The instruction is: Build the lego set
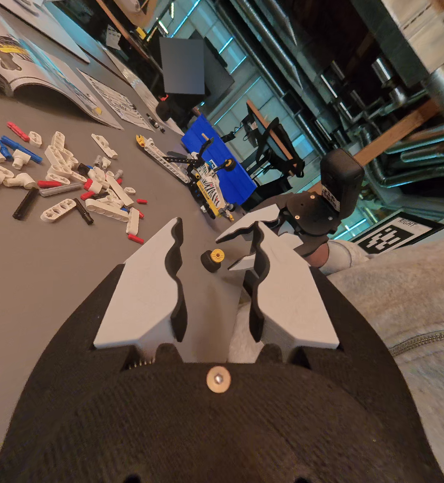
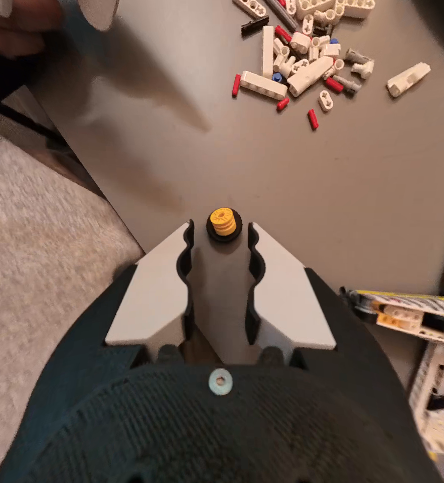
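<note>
Booklet [image 1: 33, 70] in left view only

Left gripper [image 1: 217, 230] gapes, seemingly empty, near small wheel [image 1: 212, 259].

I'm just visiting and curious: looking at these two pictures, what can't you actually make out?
- Right wrist view: the partly built model is cut off by the right edge.
- Right wrist view: the left hand-held gripper is blurred and cut off at the top.
- Left wrist view: the instruction booklet runs off the left edge, its pages too small to follow.
- Both views: the underside of the small wheel is hidden against the table.
</note>
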`<state>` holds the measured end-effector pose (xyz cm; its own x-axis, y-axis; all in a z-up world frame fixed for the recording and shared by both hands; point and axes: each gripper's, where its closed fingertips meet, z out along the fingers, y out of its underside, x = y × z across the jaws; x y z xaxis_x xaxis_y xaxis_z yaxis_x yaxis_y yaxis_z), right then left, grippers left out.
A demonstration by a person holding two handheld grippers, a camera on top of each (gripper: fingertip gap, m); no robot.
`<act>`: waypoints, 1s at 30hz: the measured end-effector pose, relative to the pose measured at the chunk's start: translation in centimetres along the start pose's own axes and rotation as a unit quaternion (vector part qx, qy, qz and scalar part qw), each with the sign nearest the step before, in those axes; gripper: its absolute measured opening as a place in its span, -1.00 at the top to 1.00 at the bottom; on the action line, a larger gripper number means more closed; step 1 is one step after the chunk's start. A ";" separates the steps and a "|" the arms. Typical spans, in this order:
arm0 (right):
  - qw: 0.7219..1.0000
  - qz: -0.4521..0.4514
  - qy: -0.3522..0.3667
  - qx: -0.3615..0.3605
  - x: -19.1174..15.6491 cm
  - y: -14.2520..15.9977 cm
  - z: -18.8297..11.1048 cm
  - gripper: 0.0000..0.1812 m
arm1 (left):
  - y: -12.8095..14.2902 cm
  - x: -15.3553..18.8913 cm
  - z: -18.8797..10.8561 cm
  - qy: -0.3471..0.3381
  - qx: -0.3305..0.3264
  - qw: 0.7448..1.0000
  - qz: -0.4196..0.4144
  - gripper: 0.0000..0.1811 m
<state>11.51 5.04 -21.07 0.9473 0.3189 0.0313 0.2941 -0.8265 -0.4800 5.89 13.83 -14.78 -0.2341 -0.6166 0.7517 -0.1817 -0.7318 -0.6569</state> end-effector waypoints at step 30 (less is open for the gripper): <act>0.980 0.114 0.090 0.133 2.0 4.7 -0.4 0.82 | -0.4 0.4 -0.4 0.042 0.008 0.998 -0.039 0.42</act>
<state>14.85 1.62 -22.95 0.9986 0.0331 0.0401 0.0517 -0.7088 -0.7035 5.47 13.98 -14.23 -0.2988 -0.5310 0.7929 -0.1884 -0.7817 -0.5945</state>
